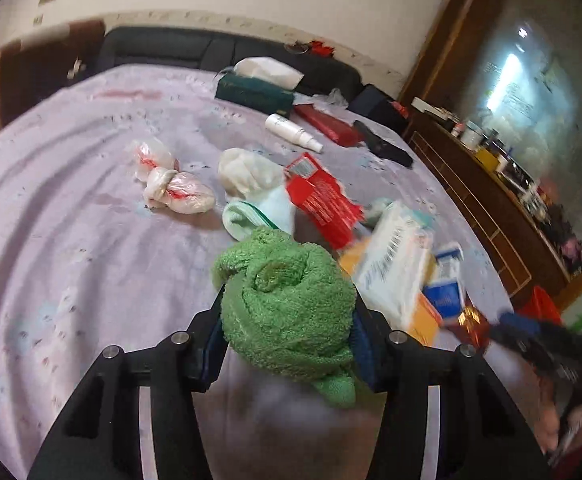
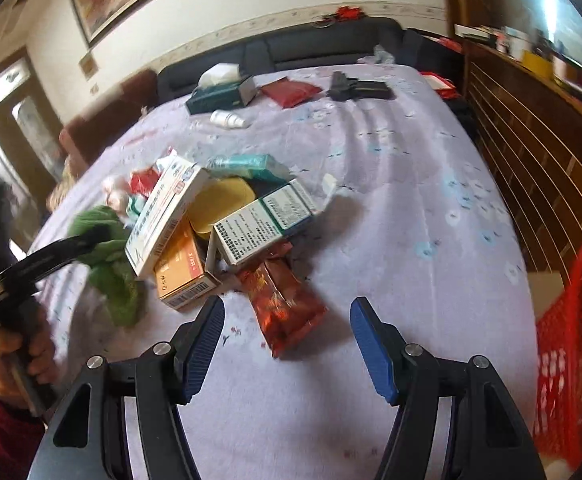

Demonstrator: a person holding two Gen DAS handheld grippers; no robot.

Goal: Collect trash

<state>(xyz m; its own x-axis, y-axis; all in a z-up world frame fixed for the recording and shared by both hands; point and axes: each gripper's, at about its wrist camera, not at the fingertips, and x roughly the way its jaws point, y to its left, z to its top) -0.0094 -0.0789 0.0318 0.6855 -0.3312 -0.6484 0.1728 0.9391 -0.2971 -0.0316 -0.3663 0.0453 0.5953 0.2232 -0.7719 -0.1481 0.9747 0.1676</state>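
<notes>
A rolled green cloth [image 1: 287, 308] sits between the fingers of my left gripper [image 1: 289, 300], which is shut on it. In the right wrist view the green cloth [image 2: 111, 264] hangs from that left gripper [image 2: 87, 240] just above the bed, with a hand below on its handle. My right gripper [image 2: 288, 306] stands open over a red foil wrapper [image 2: 291, 312], nothing between its pads. Behind the wrapper lies a pile of medicine boxes: a white one [image 2: 167, 220], an orange one [image 2: 183, 276] and a green-and-white one [image 2: 263, 220].
A red mesh basket [image 2: 575, 344] stands off the bed's right edge. Knotted plastic bags [image 1: 175, 192], a torn red box [image 1: 323, 200] and pale socks [image 1: 251, 176] lie mid-bed. A tissue box [image 2: 219, 94], a white bottle [image 2: 229, 119] and a red pouch [image 2: 291, 90] lie far back.
</notes>
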